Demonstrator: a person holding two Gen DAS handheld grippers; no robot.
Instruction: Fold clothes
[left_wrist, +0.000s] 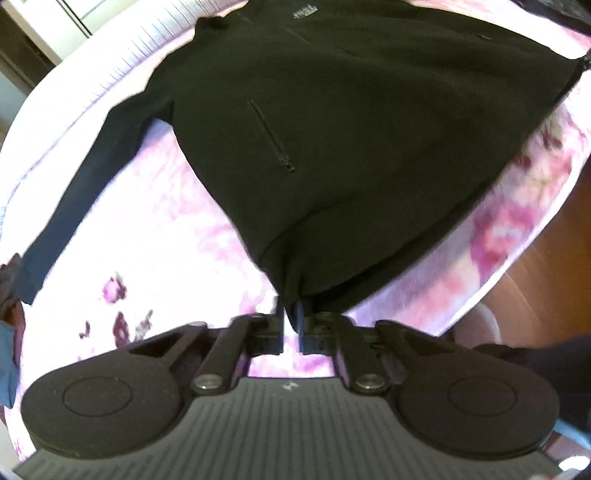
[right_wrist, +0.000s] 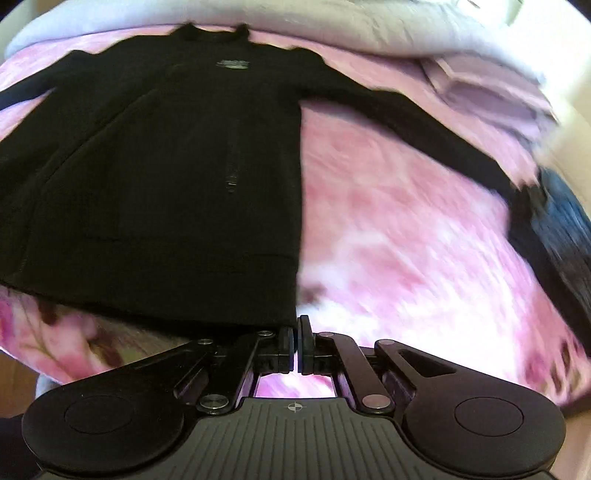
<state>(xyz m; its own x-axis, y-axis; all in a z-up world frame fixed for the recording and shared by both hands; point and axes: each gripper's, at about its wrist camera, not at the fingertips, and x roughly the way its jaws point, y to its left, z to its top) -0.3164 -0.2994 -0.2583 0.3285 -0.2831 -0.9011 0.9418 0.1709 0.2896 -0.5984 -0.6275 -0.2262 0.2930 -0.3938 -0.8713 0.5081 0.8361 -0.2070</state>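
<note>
A black zip-up jacket (left_wrist: 332, 129) lies spread flat on a pink floral bedspread (left_wrist: 147, 221), collar away from me. Its left sleeve (left_wrist: 74, 192) stretches out to the side. My left gripper (left_wrist: 291, 314) is shut on the jacket's lower hem corner, which bunches up between the fingers. In the right wrist view the same jacket (right_wrist: 166, 166) fills the left half, with its other sleeve (right_wrist: 424, 122) running out to the right. My right gripper (right_wrist: 298, 325) is shut at the opposite hem corner, where the fabric edge meets the fingertips.
The bedspread (right_wrist: 406, 240) drops off at the near edge to a wooden floor (left_wrist: 546, 288). A folded lavender blanket (right_wrist: 491, 92) lies at the far right, a dark garment (right_wrist: 561, 229) by the right edge. More clothes (left_wrist: 9, 295) sit at the left edge.
</note>
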